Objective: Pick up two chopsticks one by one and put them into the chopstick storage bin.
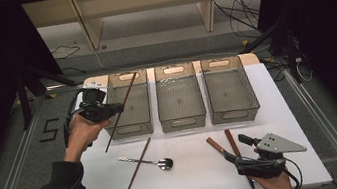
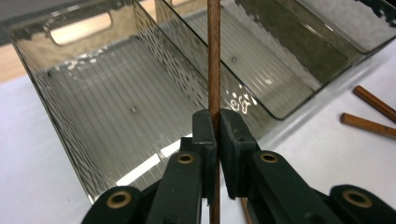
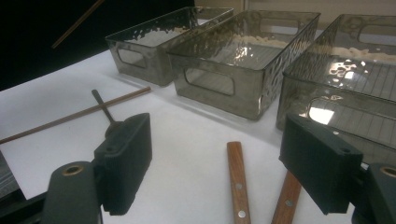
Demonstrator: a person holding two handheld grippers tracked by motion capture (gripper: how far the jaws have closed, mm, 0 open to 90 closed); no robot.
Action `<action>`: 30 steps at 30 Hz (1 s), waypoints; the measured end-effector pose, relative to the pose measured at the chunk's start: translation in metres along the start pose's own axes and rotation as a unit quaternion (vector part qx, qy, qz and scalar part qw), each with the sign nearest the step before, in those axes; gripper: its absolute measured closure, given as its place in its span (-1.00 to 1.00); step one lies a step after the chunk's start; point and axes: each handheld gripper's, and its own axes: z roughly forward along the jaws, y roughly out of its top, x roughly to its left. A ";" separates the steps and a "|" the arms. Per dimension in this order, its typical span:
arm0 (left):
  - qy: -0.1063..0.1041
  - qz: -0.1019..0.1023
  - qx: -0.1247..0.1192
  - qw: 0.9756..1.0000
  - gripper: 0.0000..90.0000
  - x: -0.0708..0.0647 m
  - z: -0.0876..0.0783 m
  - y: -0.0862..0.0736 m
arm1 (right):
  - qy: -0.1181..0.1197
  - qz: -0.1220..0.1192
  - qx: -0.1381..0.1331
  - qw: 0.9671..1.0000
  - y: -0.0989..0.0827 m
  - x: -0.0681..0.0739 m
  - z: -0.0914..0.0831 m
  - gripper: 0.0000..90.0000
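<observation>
Worktop (image 1: 287,122): white, three clear bins along far edge.
Left gripper (image 2: 217,135): pinching chopstick (image 2: 214,60), raised above left bin (image 2: 93,121).
Right gripper (image 3: 215,163): spread wide, near front edge.
Tip: lower level, lengthwise, then release.

Spoon (image 3: 103,109) bowl hidden behind tongs' jaw, wooden handles (image 3: 239,182) cut off below

The left gripper (image 1: 117,108) is held raised, jaws clamped together. The right gripper (image 1: 233,150) is held low, jaws spread wide apart.
</observation>
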 end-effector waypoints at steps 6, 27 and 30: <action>0.005 0.012 -0.008 1.000 0.88 0.003 0.003 0.015 | 0.001 0.000 0.000 1.000 0.000 0.000 0.000 -0.43; 0.023 0.029 -0.039 0.999 0.87 0.018 0.022 0.046 | 0.005 0.003 0.002 1.000 -0.001 -0.001 0.001 -0.43; 0.028 0.027 -0.041 0.998 0.87 0.021 0.028 0.047 | 0.006 0.003 0.003 1.000 -0.001 -0.001 0.001 -0.43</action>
